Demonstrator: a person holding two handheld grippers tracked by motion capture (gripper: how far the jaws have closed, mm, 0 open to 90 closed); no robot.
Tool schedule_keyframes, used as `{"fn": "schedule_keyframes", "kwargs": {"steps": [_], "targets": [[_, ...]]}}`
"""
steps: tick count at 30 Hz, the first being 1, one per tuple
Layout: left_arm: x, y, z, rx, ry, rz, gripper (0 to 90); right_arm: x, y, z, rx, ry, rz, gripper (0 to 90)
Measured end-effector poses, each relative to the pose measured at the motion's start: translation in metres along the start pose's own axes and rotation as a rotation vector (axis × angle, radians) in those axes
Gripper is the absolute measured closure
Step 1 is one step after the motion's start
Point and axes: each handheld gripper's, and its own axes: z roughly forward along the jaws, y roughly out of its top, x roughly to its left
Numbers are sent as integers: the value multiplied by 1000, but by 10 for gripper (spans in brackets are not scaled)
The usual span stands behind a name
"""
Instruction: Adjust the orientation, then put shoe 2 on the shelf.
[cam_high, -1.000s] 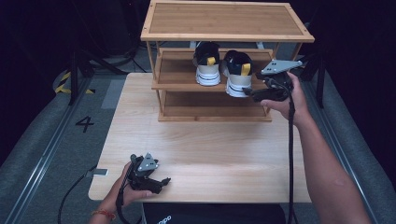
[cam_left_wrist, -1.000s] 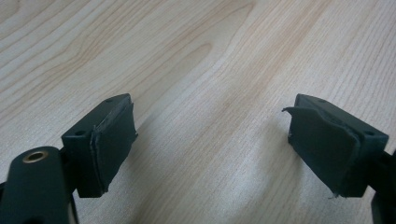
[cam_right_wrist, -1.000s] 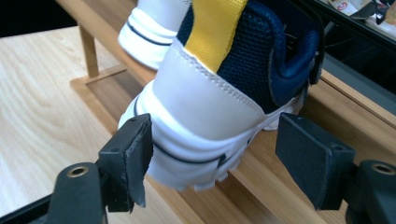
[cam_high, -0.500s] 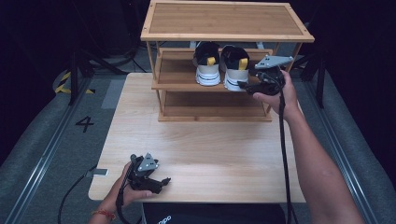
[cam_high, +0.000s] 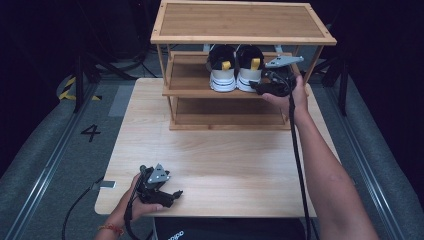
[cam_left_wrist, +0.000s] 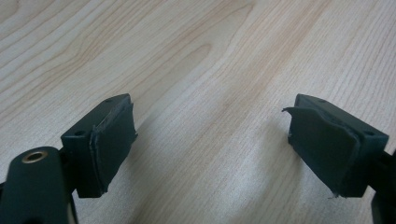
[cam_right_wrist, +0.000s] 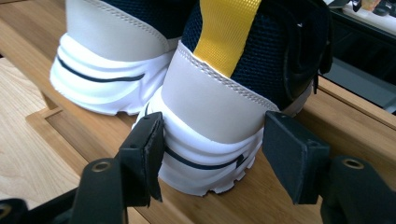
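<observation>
High view: over the last second the right gripper (cam_high: 257, 89) had slid leftward along the middle shelf (cam_high: 187, 93), from the rack's (cam_high: 240, 20) right post toward the centre of the frame. It now sat at the heel of the right shoe (cam_high: 248, 70), which stood beside the left shoe (cam_high: 222, 70) on that shelf, upper centre of the picture. The left gripper (cam_high: 170, 196) had not shifted; it lay low on the table (cam_high: 225, 160) at lower left, in the person's hand.

Left gripper view: the jaws were spread wide with nothing but bare table (cam_left_wrist: 196, 70) between them.

Right gripper view: the jaws were spread on either side of the right shoe's (cam_right_wrist: 219, 116) white heel, at the centre of the frame, the left one touching or nearly touching it and the right one just apart. The left shoe (cam_right_wrist: 112, 60) filled the upper left, with the shelf (cam_right_wrist: 79, 130) below.

That shift suggested the approach was over and a pinch on the heel was the next step; 1 shoe looked about to be pulled from the rack.
</observation>
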Motion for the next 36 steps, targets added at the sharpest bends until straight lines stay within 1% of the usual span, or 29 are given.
{"fn": "schedule_keyframes", "kwargs": {"steps": [2,4,6,8,10,11,12,14,17,19,20,21,22,26,27,30,32,33,34,35,36], "targets": [[0,0,0,0,0,0,150,-1,1,1,4,-2,2,396],[0,0,0,0,-1,1,150,-1,1,4,11,0,21,374],[0,0,0,0,0,2,150,0,1,7,16,-5,22,342],[0,0,0,-2,0,-2,150,2,1,7,23,-11,18,347],[0,0,0,-3,-1,0,151,3,0,5,26,-10,3,369],[0,0,0,-2,-1,0,151,3,-1,4,34,-10,-5,358],[0,0,0,-2,-2,-1,151,3,-2,1,49,1,-15,346],[0,0,0,-3,-2,0,151,3,-4,-3,59,21,-40,339],[0,0,0,-2,-2,1,151,6,-7,-10,84,15,-72,322],[0,0,0,-4,-3,3,151,7,-9,-17,93,11,-85,311],[1,0,0,-3,-4,4,151,7,-11,-20,96,17,-87,308],[1,0,0,-3,-7,3,150,8,-13,-24,104,26,-99,301],[1,0,1,-2,-8,5,149,8,-16,-28,110,23,-113,299],[1,1,1,-2,-10,6,149,11,-27,-38,130,28,-143,297],[1,1,1,-2,-10,6,149,13,-29,-40,143,34,-144,294],[1,1,1,-2,-12,7,149,16,-40,-45,173,40,-182,290],[2,1,1,-2,-14,7,149,19,-48,-51,179,50,-184,289],[2,1,1,-2,-14,7,149,19,-48,-51,179,50,-184,289],[2,1,1,-2,-14,7,149,20,-53,-55,185,62,-193,285],[2,1,1,-2,-14,7,148,23,-61,-59,194,64,-195,285],[2,1,1,-2,-14,6,149,24,-66,-61,203,67,-195,284]]}}
